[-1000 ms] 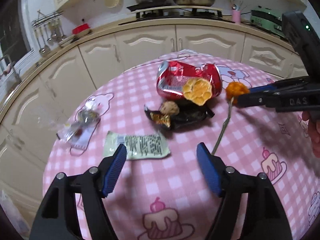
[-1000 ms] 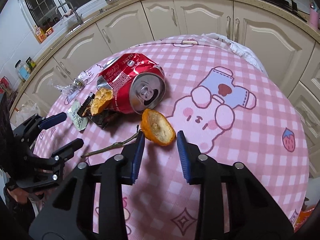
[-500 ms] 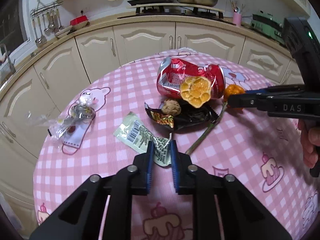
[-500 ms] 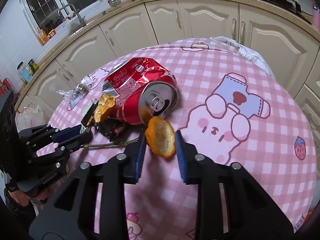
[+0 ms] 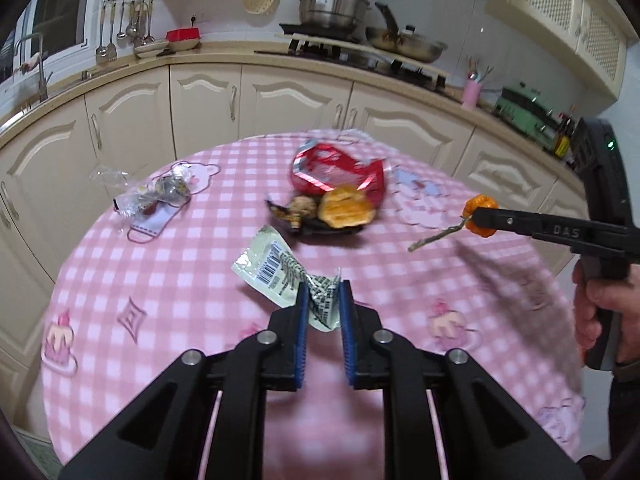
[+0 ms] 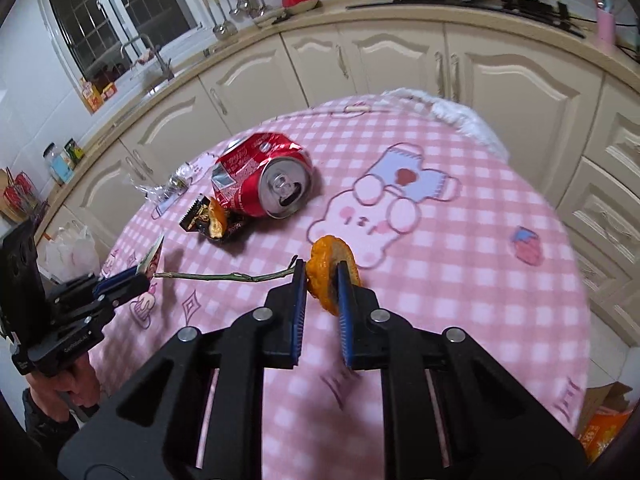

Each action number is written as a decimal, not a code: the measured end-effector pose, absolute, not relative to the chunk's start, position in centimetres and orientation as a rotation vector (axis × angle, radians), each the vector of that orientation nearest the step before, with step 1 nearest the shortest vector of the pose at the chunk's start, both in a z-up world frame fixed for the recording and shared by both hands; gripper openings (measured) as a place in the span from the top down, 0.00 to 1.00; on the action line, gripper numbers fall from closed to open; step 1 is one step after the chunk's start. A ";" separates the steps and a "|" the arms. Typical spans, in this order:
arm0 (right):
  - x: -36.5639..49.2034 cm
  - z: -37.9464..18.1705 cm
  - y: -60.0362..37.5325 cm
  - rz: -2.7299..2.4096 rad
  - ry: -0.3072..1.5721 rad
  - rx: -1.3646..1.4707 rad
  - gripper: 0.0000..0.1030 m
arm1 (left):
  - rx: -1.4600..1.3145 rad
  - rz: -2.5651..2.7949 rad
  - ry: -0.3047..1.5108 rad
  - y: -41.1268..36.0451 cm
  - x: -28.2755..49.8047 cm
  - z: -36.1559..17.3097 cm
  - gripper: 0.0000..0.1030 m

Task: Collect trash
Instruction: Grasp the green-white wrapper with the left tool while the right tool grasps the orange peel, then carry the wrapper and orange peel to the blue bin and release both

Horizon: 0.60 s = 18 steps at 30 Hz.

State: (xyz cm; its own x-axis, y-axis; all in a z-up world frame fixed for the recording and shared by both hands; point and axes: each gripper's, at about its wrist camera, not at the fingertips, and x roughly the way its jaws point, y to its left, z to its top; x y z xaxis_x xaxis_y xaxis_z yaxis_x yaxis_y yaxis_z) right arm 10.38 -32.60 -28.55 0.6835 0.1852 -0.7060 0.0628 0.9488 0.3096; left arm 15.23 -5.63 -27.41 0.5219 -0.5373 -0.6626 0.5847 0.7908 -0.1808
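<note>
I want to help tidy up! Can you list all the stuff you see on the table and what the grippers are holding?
crushed red soda can: 1, red, lying mid-table
black snack wrapper: 1, black, beside can
orange peel piece: 1, orange, on black wrapper
clear plastic wrapper: 1, clear, far left edge
white face mask: 1, under clear wrapper
pale green barcode packet: 1, in left gripper
orange peel with stem: 1, in right gripper
</note>
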 end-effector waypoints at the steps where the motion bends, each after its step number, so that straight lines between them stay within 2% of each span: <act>1: 9.7 -28.1 -33.0 0.066 0.808 0.329 0.85 | 0.059 -0.677 0.762 -5.8 14.6 -27.1 0.87; 8: 4.6 -24.7 -36.9 0.033 0.711 0.392 0.85 | 0.024 -0.771 0.687 -7.9 11.1 -23.5 0.87; 18: -5.4 -22.4 -46.1 -0.183 0.593 0.454 0.85 | 0.085 -0.996 0.614 -17.8 5.3 -19.8 0.87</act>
